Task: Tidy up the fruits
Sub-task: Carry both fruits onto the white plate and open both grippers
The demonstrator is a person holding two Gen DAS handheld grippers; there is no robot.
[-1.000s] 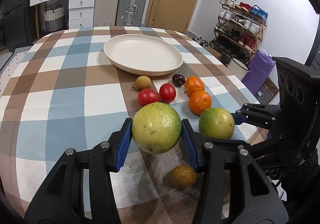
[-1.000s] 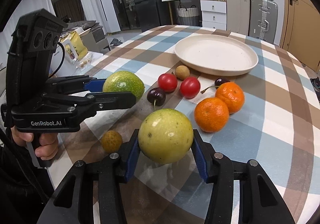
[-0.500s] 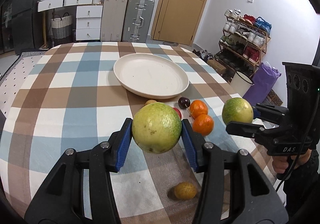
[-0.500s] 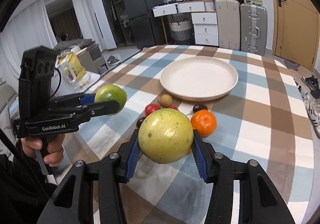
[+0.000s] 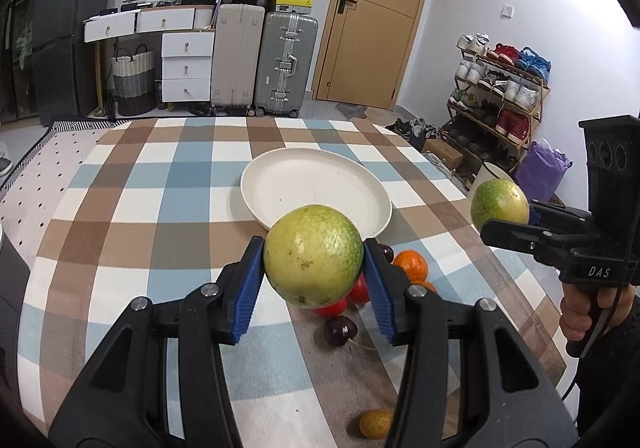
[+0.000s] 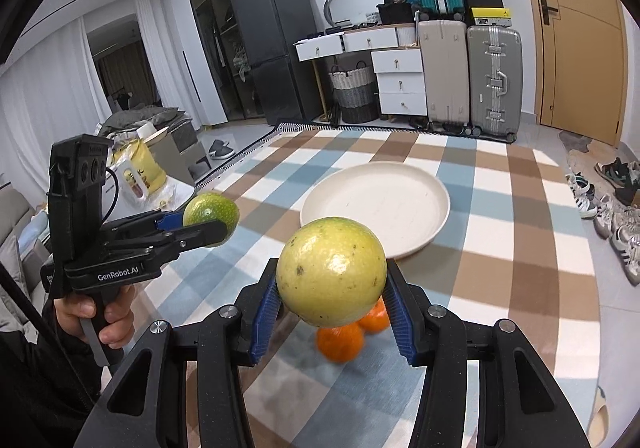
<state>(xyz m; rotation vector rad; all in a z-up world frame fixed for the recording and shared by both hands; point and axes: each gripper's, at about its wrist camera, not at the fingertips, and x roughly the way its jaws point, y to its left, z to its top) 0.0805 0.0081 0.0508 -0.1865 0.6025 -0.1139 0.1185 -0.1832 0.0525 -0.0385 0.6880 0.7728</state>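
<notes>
Green-yellow fruit is pinched in the left gripper, a paler one in the right gripper — both held above the checked table. Beneath lie oranges, tomatoes and a cherry, beside the white plate.

Left gripper: matte black plastic arms with triangular cut-outs, ribbed blue pads, round silver screws near joints. In right wrist view, same unit at frame left: black pistol-grip body, white "GenRobot.AI" lettering, upright black block with three round holes, thin black cable looping behind.

Right gripper: identical black arms, blue ribbed pads, silver screws. In left wrist view, at frame right: white "DAS" marking, three-hole block, black cable.

Bare-skinned hands on grips; dark sleeves.
</notes>
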